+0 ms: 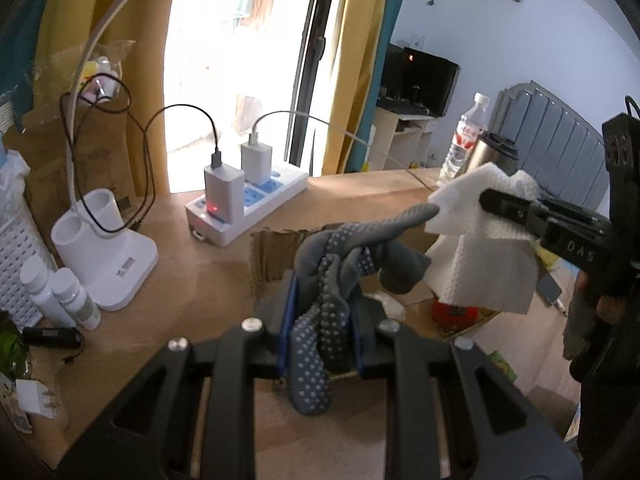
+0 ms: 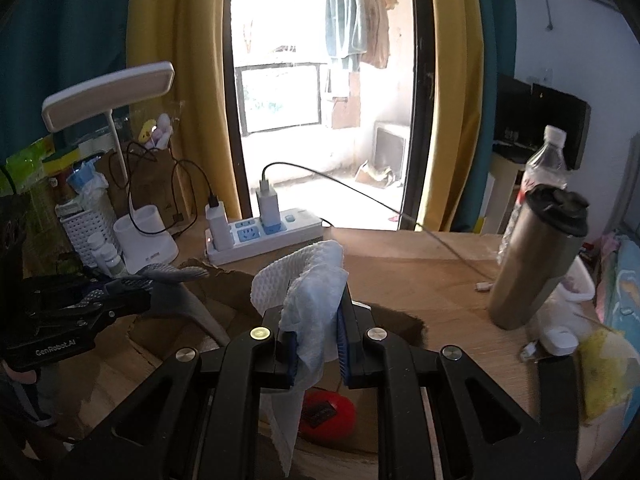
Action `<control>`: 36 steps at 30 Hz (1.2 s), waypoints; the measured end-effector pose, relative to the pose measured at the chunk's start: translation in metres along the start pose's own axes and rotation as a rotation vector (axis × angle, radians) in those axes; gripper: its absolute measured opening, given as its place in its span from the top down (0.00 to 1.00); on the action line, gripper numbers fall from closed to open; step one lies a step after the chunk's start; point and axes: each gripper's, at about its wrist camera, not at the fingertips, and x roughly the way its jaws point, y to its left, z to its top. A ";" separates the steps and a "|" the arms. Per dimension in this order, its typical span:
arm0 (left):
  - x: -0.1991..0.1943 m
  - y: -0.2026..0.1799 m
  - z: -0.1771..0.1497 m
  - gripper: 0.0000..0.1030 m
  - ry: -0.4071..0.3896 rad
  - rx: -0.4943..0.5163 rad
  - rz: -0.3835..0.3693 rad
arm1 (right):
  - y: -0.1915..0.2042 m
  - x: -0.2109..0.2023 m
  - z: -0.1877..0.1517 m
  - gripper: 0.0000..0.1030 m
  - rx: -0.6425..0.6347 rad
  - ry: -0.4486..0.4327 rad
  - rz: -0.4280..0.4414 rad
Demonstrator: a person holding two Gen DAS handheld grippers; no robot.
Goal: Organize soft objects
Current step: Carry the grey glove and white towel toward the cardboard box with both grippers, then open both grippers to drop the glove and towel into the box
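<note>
Over the cardboard box [image 1: 276,252], left gripper [image 1: 320,316] clamping 1 grey glove [image 1: 320,280], right gripper [image 2: 318,344] clamping 1 paper towel [image 2: 308,292]

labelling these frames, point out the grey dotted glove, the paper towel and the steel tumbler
grey dotted glove [image 1: 320,328], left wrist view, dotted band between the pads
paper towel [image 2: 316,304], right wrist view, crumpled middle
steel tumbler [image 2: 532,264], right wrist view, metal body

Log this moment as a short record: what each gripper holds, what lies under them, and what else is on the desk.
left gripper: shut on a grey dotted glove
right gripper: shut on a white paper towel
below both: open cardboard box with a red thing inside
desk, back: power strip with two chargers plugged in, white lamp
desk, right: steel flask, water bottle
step: both items held above the box, not yet released
</note>
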 end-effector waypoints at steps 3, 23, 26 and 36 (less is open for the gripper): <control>0.008 0.000 0.000 0.77 0.010 0.007 -0.003 | 0.001 0.012 -0.006 0.84 0.008 0.024 0.011; 0.042 0.008 -0.002 0.46 0.062 -0.032 0.011 | 0.015 0.061 -0.031 0.83 0.013 0.145 0.056; 0.038 0.009 -0.001 0.38 0.048 -0.051 -0.009 | 0.018 0.062 -0.032 0.72 0.004 0.156 0.058; 0.019 0.006 0.001 0.35 0.008 -0.040 0.002 | 0.020 0.044 -0.028 0.56 0.001 0.123 0.037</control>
